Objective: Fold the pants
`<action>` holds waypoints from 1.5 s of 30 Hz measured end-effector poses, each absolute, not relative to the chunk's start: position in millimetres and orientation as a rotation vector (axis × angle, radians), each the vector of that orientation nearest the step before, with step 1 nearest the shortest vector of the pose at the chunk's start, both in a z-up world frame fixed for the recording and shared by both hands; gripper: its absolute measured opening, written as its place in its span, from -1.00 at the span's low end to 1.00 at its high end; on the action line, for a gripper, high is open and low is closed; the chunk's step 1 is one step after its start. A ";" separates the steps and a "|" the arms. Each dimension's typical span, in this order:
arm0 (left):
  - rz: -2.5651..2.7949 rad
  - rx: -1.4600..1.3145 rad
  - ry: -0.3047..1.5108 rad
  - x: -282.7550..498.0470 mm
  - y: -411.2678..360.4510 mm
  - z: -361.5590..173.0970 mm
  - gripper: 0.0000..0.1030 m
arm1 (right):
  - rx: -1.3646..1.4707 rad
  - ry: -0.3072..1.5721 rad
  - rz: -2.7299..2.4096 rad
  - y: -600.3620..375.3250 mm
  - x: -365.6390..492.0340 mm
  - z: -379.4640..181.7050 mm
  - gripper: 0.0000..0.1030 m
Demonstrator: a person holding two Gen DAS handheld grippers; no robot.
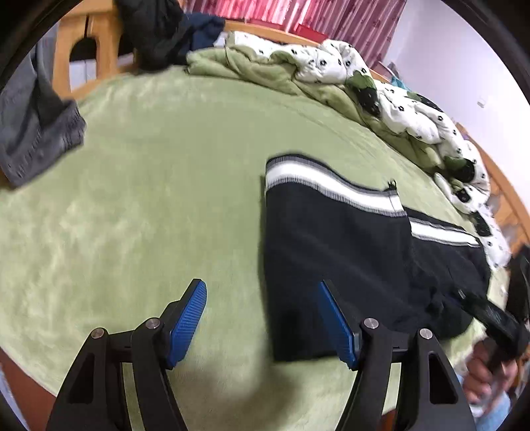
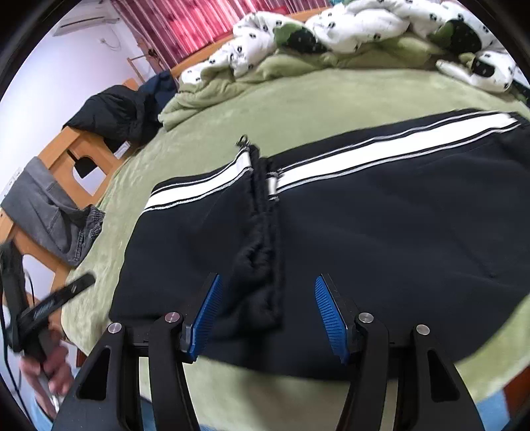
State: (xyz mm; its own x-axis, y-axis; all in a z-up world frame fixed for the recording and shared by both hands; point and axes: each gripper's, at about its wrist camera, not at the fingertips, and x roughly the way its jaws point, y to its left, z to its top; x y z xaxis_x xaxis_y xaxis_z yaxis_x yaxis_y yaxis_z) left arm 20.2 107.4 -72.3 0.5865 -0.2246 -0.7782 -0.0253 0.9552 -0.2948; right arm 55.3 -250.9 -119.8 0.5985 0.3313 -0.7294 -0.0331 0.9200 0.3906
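Black pants [image 2: 364,232] with a white side stripe lie folded over on the green blanket [image 2: 298,96]; a bunched cuff edge [image 2: 261,265] runs down their middle. In the left wrist view the pants [image 1: 331,252] lie to the right. My left gripper [image 1: 261,298] is open and empty, hovering over the pants' left edge and the blanket [image 1: 149,199]. My right gripper [image 2: 268,298] is open and empty, just above the pants' near edge around the cuff. Each gripper shows in the other's view, at the right edge [image 1: 497,318] and the left edge [image 2: 49,308].
Grey jeans [image 1: 36,132] hang over a wooden footboard [image 2: 73,149] at the left. A dark jacket [image 2: 116,112] lies at the bed's corner. A crumpled white patterned duvet [image 2: 347,30] lines the far side. The near bed edge is just below the grippers.
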 end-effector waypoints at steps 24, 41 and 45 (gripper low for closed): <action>-0.278 -0.201 0.954 16.4 68.7 -113.0 -0.71 | 0.396 0.772 0.200 -251.7 44.1 -124.1 -0.63; -0.358 -0.249 0.958 -2.8 86.0 -77.6 -0.04 | 0.096 0.657 0.200 -236.9 -2.7 -92.0 -0.30; -0.396 -0.274 0.944 14.0 69.2 -72.8 -0.04 | 0.066 0.719 0.221 -228.6 -2.4 -110.7 -0.33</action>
